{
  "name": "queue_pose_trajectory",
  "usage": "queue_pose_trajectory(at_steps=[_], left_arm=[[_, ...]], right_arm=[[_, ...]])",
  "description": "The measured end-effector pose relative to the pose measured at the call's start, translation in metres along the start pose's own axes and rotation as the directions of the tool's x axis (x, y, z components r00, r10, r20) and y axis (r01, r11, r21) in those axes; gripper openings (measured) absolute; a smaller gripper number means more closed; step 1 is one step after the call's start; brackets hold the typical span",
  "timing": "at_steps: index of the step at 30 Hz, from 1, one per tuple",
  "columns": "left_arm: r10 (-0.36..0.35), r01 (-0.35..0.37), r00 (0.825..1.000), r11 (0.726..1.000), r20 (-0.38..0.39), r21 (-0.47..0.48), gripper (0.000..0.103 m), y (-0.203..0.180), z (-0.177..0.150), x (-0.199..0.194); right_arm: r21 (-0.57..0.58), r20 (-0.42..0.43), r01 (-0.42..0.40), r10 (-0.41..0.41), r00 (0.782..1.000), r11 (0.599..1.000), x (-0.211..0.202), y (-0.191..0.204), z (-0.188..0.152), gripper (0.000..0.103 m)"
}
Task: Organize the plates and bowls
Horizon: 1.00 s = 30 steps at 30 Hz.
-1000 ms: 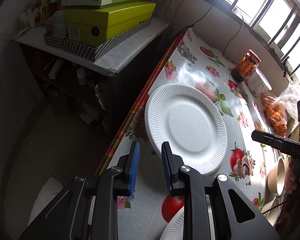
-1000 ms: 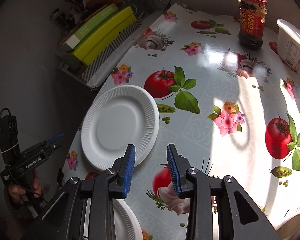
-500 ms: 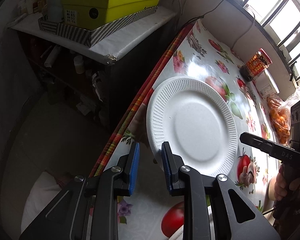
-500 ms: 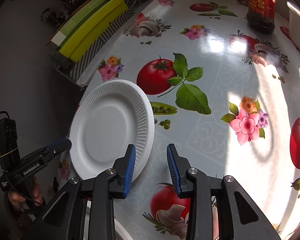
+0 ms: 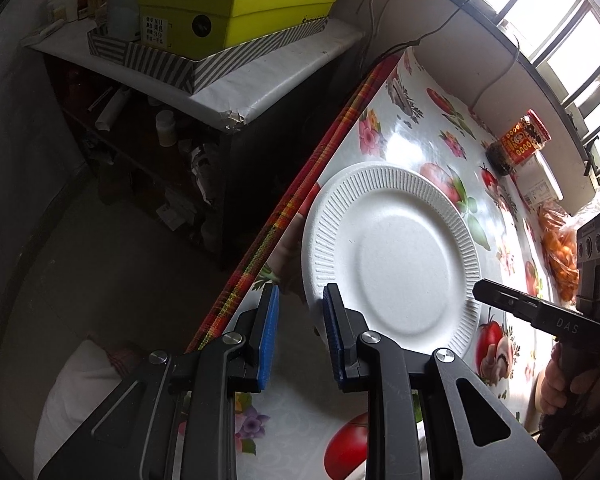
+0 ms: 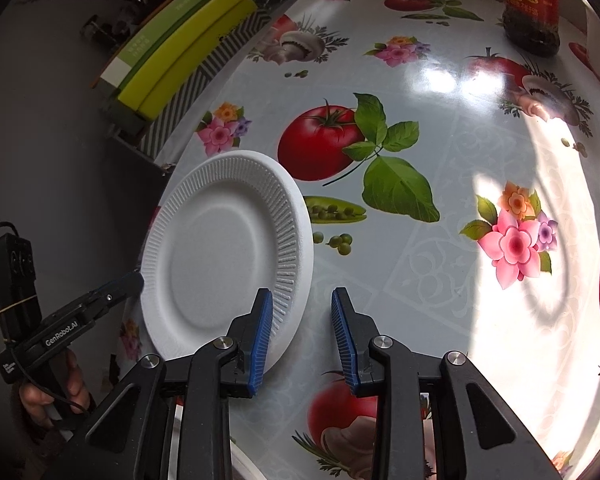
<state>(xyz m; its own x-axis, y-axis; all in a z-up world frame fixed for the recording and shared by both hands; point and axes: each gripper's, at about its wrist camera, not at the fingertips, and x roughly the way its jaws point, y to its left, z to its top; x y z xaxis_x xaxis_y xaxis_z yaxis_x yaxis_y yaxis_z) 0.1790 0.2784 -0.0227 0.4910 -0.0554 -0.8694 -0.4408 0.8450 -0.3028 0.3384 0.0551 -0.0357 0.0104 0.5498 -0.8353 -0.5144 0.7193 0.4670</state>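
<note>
One paper plate (image 5: 396, 256), one jar (image 5: 518, 144), two hand-held grippers (image 5: 300, 332).

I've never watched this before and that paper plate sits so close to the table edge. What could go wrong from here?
1. The paper plate lies right at the table's edge; a nudge from the left hand-held gripper might push it off.
2. Both grippers flank the plate's rim with nothing gripped; the right hand-held gripper is closing beside the rim and may miss it.
3. The thin rim could bend if pinched.

My left gripper (image 5: 299, 312) points down, fingers a little apart and empty. My right gripper (image 6: 301, 320) points down too, its fingers closing, empty.
</note>
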Motion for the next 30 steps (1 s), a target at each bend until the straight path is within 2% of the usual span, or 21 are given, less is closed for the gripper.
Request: queue_pose_trajectory(at_steps=[9, 18, 30], left_arm=[[0.001, -0.001, 1.0, 1.0, 0.001, -0.001, 0.024, -0.0004, 0.0009, 0.0009], [-0.019, 0.019, 1.0, 1.0, -0.002, -0.01, 0.011, -0.0017, 0.0003, 0.0021], [-0.042, 0.042, 0.999, 0.999, 0.002, -0.011, 0.011, -0.0026, -0.0015, -0.0012]], right_arm=[[-0.012, -0.009, -0.009, 0.008, 1.0, 1.0, 0.0011, 0.0038, -0.0004, 0.017], [-0.015, -0.003, -0.01, 0.01, 1.0, 1.0, -0.001, 0.0041, -0.0006, 0.016], [-0.006, -0.013, -0.016, 0.016, 1.0, 1.0, -0.0009, 0.0026, -0.0026, 0.016]])
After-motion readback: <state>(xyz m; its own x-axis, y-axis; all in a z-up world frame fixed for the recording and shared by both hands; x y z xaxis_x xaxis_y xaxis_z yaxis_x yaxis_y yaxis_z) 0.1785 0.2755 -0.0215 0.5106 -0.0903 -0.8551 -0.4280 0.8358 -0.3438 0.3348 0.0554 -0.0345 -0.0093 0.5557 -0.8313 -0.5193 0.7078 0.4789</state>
